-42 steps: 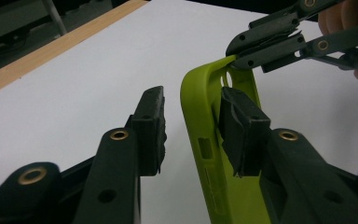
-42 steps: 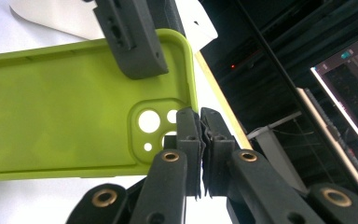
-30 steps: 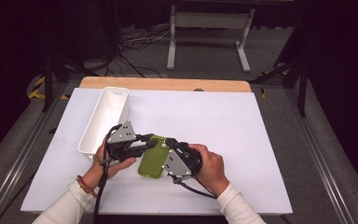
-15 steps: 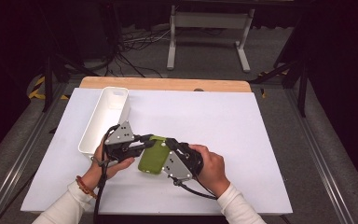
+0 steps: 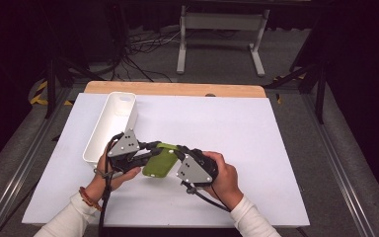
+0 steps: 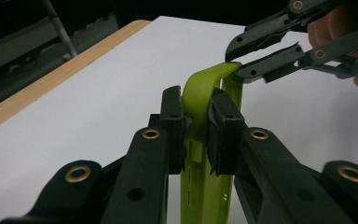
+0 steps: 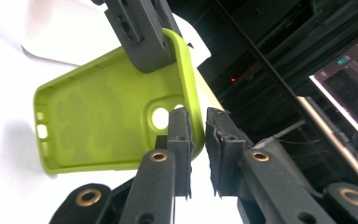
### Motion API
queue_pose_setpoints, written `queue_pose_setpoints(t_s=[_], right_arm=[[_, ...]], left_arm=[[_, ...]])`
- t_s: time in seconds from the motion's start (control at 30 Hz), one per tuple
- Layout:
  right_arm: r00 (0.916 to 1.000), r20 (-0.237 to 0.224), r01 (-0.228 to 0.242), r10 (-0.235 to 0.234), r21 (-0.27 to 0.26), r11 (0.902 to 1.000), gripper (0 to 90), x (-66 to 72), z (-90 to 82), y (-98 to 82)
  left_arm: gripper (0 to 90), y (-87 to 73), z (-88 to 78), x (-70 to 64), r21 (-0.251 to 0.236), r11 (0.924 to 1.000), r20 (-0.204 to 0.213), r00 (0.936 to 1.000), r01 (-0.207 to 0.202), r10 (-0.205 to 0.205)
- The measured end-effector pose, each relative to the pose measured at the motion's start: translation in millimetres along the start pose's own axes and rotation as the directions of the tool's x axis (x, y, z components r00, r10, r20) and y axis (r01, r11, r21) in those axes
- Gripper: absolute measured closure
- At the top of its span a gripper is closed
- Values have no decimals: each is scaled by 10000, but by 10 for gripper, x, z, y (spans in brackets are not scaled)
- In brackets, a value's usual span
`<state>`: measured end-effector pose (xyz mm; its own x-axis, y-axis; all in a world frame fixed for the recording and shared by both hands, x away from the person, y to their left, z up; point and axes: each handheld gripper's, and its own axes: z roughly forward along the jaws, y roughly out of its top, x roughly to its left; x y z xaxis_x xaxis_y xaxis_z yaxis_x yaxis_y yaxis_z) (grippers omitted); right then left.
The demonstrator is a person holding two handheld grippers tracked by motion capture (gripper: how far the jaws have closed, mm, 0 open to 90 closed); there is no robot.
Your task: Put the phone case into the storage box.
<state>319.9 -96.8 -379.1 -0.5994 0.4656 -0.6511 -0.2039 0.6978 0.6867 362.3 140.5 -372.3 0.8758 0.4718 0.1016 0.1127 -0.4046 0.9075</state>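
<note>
Saw a lime-green soft rubber phone case (image 5: 159, 163) over the near middle of the white tabletop (image 5: 256, 148), between the two hands and much where it had been a second before, just right of the near end of a long white plastic bin (image 5: 109, 129). Found the left tongs (image 5: 153, 150) pressed together on one long rim of the case, with no slack showing there. Found the right tongs (image 5: 178, 150) at the far corner, lately opened a little wider, with the rim between the pads but no longer squeezed. Judged from this that the hold was passing to the left tongs alone, and that the right tongs were about to pull off or take a fresh bite; a slip seemed unlikely with so firm a pinch on soft rubber. From the high view, got only the placing: both tongs meeting at the case, nothing of the pads themselves. From the left gripper view, got the clamp on the rim edge-on, and farther off the right tongs spread, the lower tip touching the curved corner and the upper one apart. From the right gripper view, got the hollow inside of the case with its round camera hole and side cut-outs, the gap beside the rim, and a shadow on the tabletop suggesting the case was raised.
</note>
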Motion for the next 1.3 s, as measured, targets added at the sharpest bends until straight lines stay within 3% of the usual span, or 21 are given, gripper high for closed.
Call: queue_pose_setpoints(t_s=[0.17, 0.27, 0.37, 0.63, 1.1, 1.3], right_arm=[[9979, -251, -600, 595, -179, 9980, 771, -35, -32, -25], [9980, -231, -590, 585, -219, 9980, 754, -43, -42, -29], [9936, -393, -1074, 1058, -394, 9934, 738, -68, -75, -45], [9853, -438, -1662, 1650, -259, 9858, 685, -129, -126, -128], [9780, -565, -2019, 2009, -113, 9793, 504, -105, -139, -262], [9757, -403, -2162, 2155, -151, 9762, 398, -94, -143, -309]], left_arm=[[787, -11, -32, 17, -122, 9999, -40, 10000, -13, 12], [787, -15, -38, 17, -142, 9999, -66, 10000, 56, -57], [787, -20, -58, 43, -215, 9998, -128, 9999, 46, -49], [787, -33, -93, 63, -341, 9993, -229, 9996, 160, -167], [787, -51, -161, 94, -534, 9985, -370, 9992, 138, -157], [786, -62, -212, 113, -691, 9974, -408, 9988, 224, -253]])
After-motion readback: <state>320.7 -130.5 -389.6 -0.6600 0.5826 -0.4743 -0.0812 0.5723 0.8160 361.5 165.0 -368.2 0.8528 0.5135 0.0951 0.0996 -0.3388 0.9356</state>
